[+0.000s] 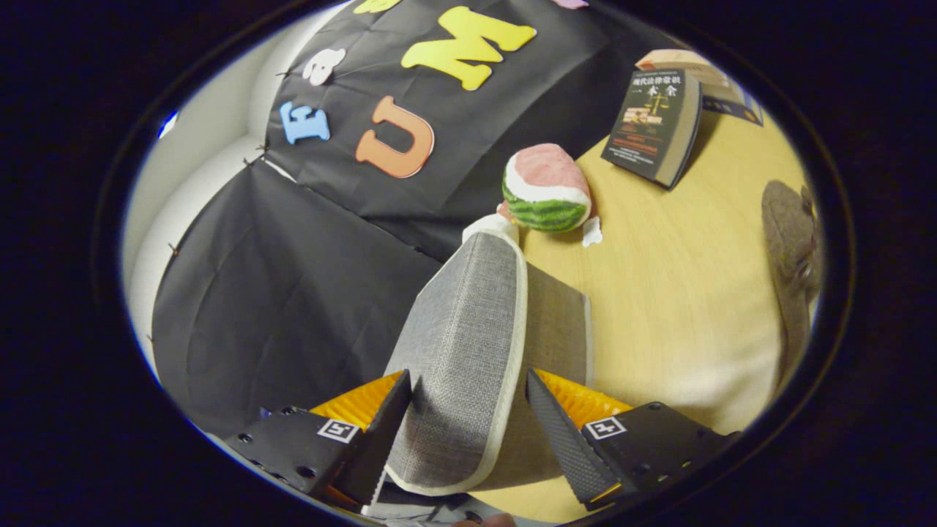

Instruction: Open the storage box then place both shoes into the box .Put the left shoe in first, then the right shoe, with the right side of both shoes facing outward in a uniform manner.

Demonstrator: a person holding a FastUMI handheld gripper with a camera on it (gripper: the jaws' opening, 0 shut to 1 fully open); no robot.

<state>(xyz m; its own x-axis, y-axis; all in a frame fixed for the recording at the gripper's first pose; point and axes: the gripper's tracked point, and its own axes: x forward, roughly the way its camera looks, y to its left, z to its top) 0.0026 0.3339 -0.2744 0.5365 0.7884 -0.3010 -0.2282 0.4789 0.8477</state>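
The grey fabric lid (pixel 468 322) of the storage box, edged in white trim, stands up between my fingers and reaches away from them. My gripper (pixel 467 380) is shut on it, one finger pressing on each side. A darker grey panel (pixel 560 322) of the box shows just behind the lid on its right. A brownish-grey shoe (pixel 794 241) lies on the wooden table (pixel 681 293) well off to the right of the fingers. The inside of the box is hidden by the lid.
A plush watermelon slice (pixel 547 189) sits on the table just beyond the lid's far end. A dark book (pixel 654 124) lies further back, with more books (pixel 721 84) behind it. The black cloth wall (pixel 293 293) hangs to the left.
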